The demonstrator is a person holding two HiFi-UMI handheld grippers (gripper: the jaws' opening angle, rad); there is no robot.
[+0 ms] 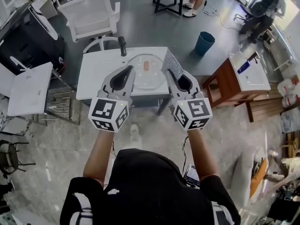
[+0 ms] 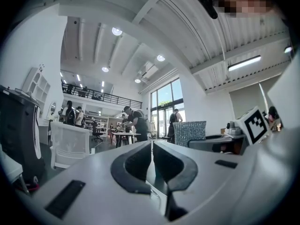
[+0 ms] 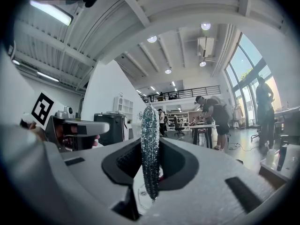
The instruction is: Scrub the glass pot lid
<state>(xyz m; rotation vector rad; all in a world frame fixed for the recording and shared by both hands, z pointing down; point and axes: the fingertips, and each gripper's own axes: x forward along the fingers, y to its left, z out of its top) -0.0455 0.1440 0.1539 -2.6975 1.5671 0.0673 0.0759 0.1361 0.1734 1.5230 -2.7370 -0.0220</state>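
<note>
The glass pot lid (image 1: 151,79), with a small brown knob (image 1: 146,66), lies flat on the white table (image 1: 93,74) in the head view. Both grippers are held side by side above the table's near edge, pointing at the lid and level, as the gripper views look across the room. My left gripper (image 1: 127,70) (image 2: 151,146) is shut with nothing between its jaws. My right gripper (image 1: 170,74) (image 3: 151,142) is shut on a silvery glittering scrub pad (image 1: 172,63) (image 3: 150,149), which stands on edge and sticks out past the jaws. The pad (image 2: 190,132) also shows in the left gripper view.
A black faucet-like post (image 1: 122,45) stands at the table's far edge. A white chair (image 1: 91,13) is behind it, a teal bin (image 1: 205,42) at the back right, a wooden stand with a white top (image 1: 239,78) to the right, and a white side table (image 1: 30,88) to the left. People stand at tables (image 3: 213,114) far off.
</note>
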